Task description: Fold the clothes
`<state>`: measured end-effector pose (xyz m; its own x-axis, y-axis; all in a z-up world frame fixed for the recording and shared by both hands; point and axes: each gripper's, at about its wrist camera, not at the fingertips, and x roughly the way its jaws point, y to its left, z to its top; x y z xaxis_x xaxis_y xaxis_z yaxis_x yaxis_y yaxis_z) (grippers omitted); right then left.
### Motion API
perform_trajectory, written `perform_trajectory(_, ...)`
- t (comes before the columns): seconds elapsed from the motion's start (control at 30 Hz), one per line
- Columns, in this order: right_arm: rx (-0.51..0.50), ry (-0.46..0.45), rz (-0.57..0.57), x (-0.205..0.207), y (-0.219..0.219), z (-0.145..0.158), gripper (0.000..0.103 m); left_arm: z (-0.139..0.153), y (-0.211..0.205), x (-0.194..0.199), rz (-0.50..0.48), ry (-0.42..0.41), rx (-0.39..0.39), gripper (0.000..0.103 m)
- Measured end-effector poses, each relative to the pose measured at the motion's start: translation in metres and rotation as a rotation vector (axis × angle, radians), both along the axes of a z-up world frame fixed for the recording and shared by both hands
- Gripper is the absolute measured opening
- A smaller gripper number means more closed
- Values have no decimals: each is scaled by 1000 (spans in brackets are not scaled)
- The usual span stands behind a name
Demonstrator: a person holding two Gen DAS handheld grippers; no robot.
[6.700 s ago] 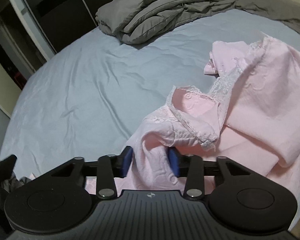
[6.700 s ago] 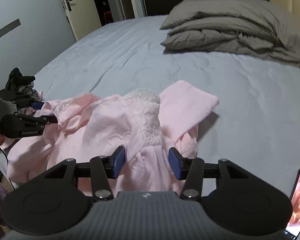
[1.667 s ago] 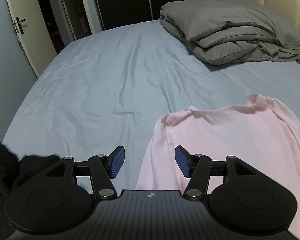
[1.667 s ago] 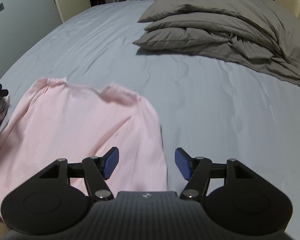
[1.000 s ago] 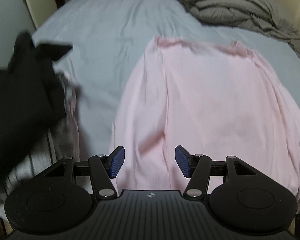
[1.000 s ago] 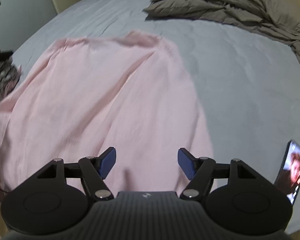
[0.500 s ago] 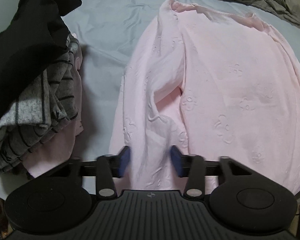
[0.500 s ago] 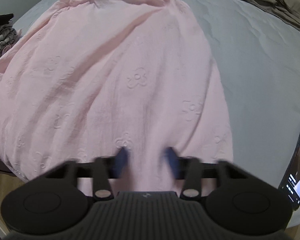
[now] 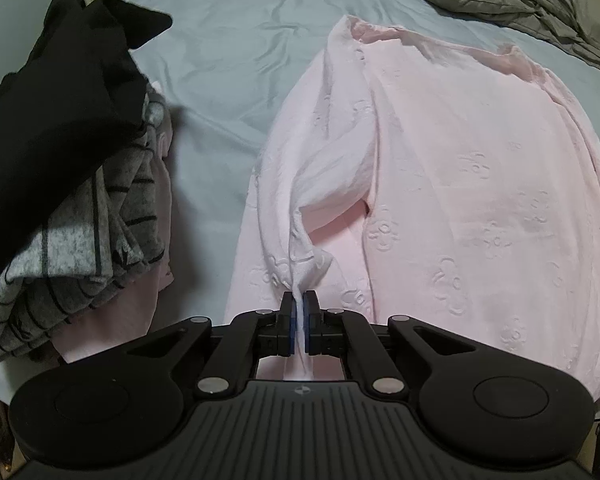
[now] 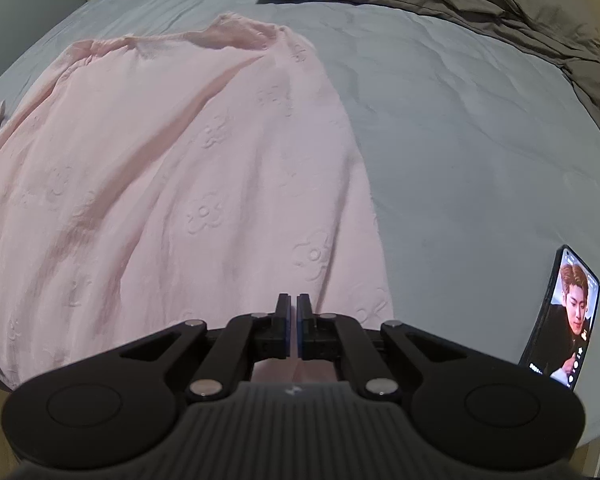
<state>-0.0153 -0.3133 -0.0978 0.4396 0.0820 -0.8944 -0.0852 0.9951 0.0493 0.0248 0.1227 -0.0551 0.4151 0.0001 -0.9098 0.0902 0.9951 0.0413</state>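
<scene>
Spread wide over the bed sheet ahead of both sets of jaws, with the near hem at the fingertips: the pink garment. Left gripper clamped on a gathered ridge of pink cloth — a twisted pleat running forward from the pads. Right gripper pressed together too, probably pinching the near edge, though the cloth between the pads hardly shows. Likely a fold underway; next, lifting both held points together and carrying them forward evenly. Only in the left view: a dark and striped clothes pile left of the jaws. Only in the right view — a lit phone off to the right.
</scene>
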Motion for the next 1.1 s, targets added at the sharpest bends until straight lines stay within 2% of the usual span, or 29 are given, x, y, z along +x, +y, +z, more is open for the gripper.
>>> perform_trajectory(0.07, 13, 3, -3, -1, 1, -1, 9, -1, 2, 1, 14, 7, -6, 2)
perform_trajectory(0.1, 20, 5, -5, -1, 2, -1, 14, -1, 1, 0, 13, 7, -6, 2)
perform_trajectory(0.13, 26, 6, -6, -1, 2, -2, 39, -1, 1, 0, 12, 8, -6, 2)
perform_trajectory(0.17, 33, 8, -8, -1, 3, -2, 56, 0, 1, 0, 11, 8, -6, 2)
perform_trajectory(0.2, 39, 9, -9, -2, 3, -3, 68, 0, 1, 0, 10, 8, -6, 3)
perform_trajectory(0.27, 41, 16, 3, -3, 6, -3, 67, 1, 2, 0, 10, 8, -10, 7)
perform_trajectory(0.37, 36, 40, 36, -5, 13, -8, 66, -2, 1, 2, 11, 15, -17, 23)
perform_trajectory(0.4, 27, 55, 45, -5, 14, -11, 62, -3, 1, 3, 13, 17, -16, 26)
perform_trajectory(0.43, 19, 69, 50, -5, 16, -15, 46, -5, 0, 3, 13, 23, -15, 26)
perform_trajectory(0.5, 3, 93, 59, -5, 18, -23, 22, -8, -1, 5, 10, 35, -18, 26)
perform_trajectory(0.57, -10, 83, 60, -5, 17, -24, 14, -11, -2, 6, 1, 41, -28, 25)
perform_trajectory(0.63, -13, 73, 50, -5, 14, -22, 6, -12, -3, 7, -9, 42, -26, 10)
perform_trajectory(0.77, -28, 51, 34, -5, 11, -17, 4, -7, -2, 10, -1, 16, -21, 1)
perform_trajectory(1.1, -140, -51, -10, 10, 1, 3, 1, 21, 6, 16, 51, -100, -16, 0)
